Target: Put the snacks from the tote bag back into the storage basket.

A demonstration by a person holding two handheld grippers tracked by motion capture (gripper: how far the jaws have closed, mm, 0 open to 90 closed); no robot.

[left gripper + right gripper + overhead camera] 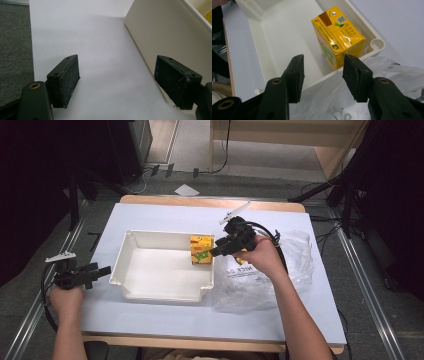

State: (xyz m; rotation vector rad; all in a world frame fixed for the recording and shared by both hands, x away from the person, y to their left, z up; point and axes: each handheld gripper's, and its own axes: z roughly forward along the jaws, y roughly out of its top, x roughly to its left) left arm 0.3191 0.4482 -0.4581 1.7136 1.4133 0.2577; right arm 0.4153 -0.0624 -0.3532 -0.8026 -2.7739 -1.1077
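White table (165,317), glossy yellow carton (201,249), plastic tray (160,292)

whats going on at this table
A person holds a gripper in each hand. The right gripper is open just above the plastic bag, beside a yellow drink carton that stands in a corner of the white tray; nothing is between its jaws. The left gripper rests open on the table, left of the tray.

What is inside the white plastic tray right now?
One yellow drink carton stands upright in a corner of the white plastic tray, against its wall. The rest of the tray floor is bare; what is beneath the carton is covered.
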